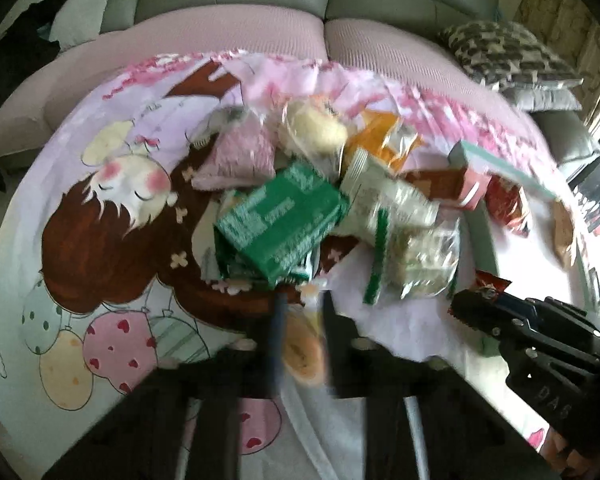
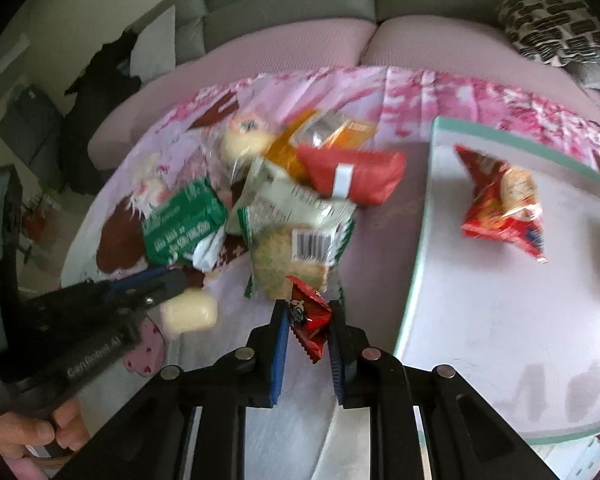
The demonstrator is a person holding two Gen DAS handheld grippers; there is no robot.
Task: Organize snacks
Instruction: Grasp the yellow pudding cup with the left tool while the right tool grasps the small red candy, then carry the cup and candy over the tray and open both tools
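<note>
Red Wrapper and Yellow Bun Pinched by the Two Tongs

Red, shiny and crinkly, the small snack packet (image 2: 310, 322) sits squeezed between the blue pads of the right gripper (image 2: 309, 320). Those tongs are closed tight on it. It is just in front of the snack pile (image 2: 284, 200), a little way off the cloth.

The left gripper (image 1: 302, 320) is closed too. It pinches a soft, pale yellow bun in a clear wrapper (image 1: 302, 350), also at the front of the pile. From the right camera the bun (image 2: 188, 314) shows just past the tip of those black tongs.

In the pile lie a green foil packet with white writing (image 1: 282, 226), a clear bag of pale rice cakes with a barcode (image 2: 296, 256), a flat red pouch (image 2: 356, 176), an orange packet (image 2: 300, 140) and another yellowish bun (image 1: 314, 128).

To the right of the pile is a white tray with a mint-green rim (image 2: 414, 264). A red bag of crackers (image 2: 504, 208) lies on it.

Under the pile is a pink cartoon cloth with a sleeping girl and balloons (image 1: 112, 208). Behind the pile is a pink-covered grey sofa (image 1: 236, 4), with a black-and-white patterned cushion (image 1: 508, 52) on it.

A hand (image 2: 28, 432) holds the left tongs' handle.
</note>
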